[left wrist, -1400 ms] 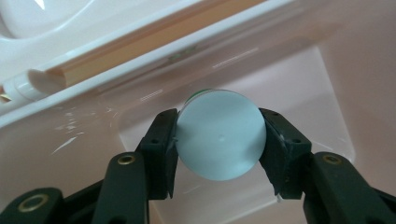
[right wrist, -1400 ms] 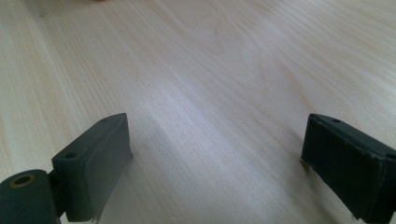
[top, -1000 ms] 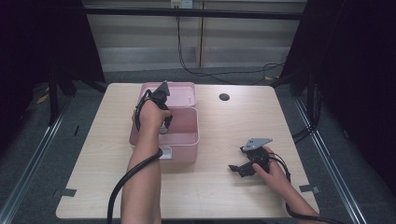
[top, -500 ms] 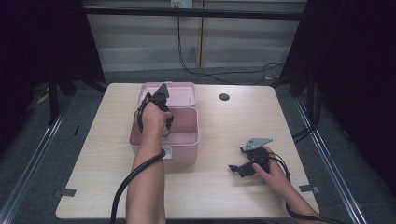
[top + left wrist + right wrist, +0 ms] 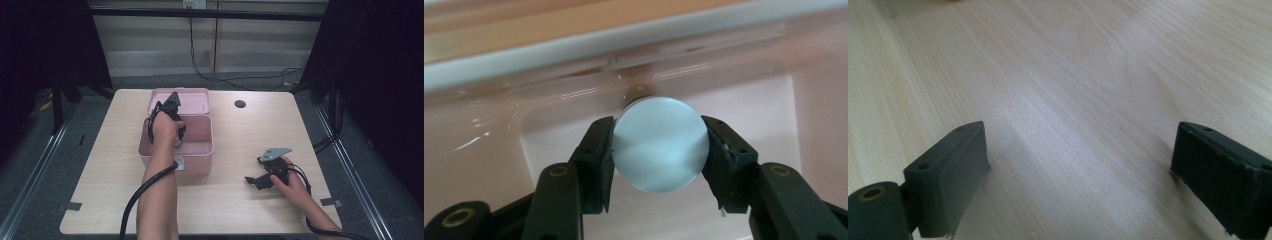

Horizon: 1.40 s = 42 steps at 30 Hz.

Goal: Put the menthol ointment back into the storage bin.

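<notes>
Inside the pink box (image 5: pixel 195 150), the left gripper (image 5: pixel 659 150) has its fingers clamped on a pale round disc (image 5: pixel 659 145), while the right gripper (image 5: pixel 1078 165) rests wide open on the desk (image 5: pixel 240 200).

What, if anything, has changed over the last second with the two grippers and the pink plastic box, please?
Very little has visibly changed. The left gripper remains inside the pink plastic box, its jaws shut on a round pale grey disc; the hand has at most shifted slightly. The right gripper lies where it was on the light wooden table, jaws open. The box, its open lid and the small dark round object have not moved.
</notes>
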### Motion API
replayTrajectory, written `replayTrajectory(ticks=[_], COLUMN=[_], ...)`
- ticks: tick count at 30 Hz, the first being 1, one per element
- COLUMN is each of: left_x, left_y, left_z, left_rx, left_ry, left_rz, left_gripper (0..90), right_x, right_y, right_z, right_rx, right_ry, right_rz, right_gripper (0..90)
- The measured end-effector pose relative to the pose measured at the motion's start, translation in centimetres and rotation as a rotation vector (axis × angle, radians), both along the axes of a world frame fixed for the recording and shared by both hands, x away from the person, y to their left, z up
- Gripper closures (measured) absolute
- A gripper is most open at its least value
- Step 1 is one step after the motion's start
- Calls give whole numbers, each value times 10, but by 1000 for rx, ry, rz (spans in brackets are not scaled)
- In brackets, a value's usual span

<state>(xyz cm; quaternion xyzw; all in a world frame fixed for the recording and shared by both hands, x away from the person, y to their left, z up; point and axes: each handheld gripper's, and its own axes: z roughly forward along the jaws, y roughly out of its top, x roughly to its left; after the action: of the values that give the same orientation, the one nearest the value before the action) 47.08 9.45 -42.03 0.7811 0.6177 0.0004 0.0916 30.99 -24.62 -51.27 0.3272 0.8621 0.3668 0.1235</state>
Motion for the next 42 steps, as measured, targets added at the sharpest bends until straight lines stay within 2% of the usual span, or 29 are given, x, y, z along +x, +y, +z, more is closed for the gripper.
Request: replayTrajectory(ticks=[8, 15, 20, 21, 25, 31, 35, 42], left_x=[-1, -1, -1, -1, -2, -3, -5, -6], left_y=[0, 1, -1, -1, -2, -1, -1, -1], left_z=[-1, -2, -3, -3, -1, 0, -2, 3], left_rx=[0, 5, 3, 13, 14, 13, 4, -2], left_ry=[-21, -24, -45, -48, -62, -51, -62, -52], left_rz=[13, -2, -22, -39, -35, -45, -34, -30], left_gripper=[500, 498, 489, 489, 489, 489, 483, 467], right_x=[0, 0, 0, 0, 0, 0, 0, 0], right_y=[0, 0, 0, 0, 0, 0, 0, 0], right_z=[0, 0, 0, 0, 0, 0, 0, 0], right_rx=[0, 0, 0, 0, 0, 0, 0, 0], right_ry=[0, 0, 0, 0, 0, 0, 0, 0], right_rz=[0, 0, 0, 0, 0, 0, 0, 0], right_gripper=[75, 75, 75, 75, 75, 75, 75, 75])
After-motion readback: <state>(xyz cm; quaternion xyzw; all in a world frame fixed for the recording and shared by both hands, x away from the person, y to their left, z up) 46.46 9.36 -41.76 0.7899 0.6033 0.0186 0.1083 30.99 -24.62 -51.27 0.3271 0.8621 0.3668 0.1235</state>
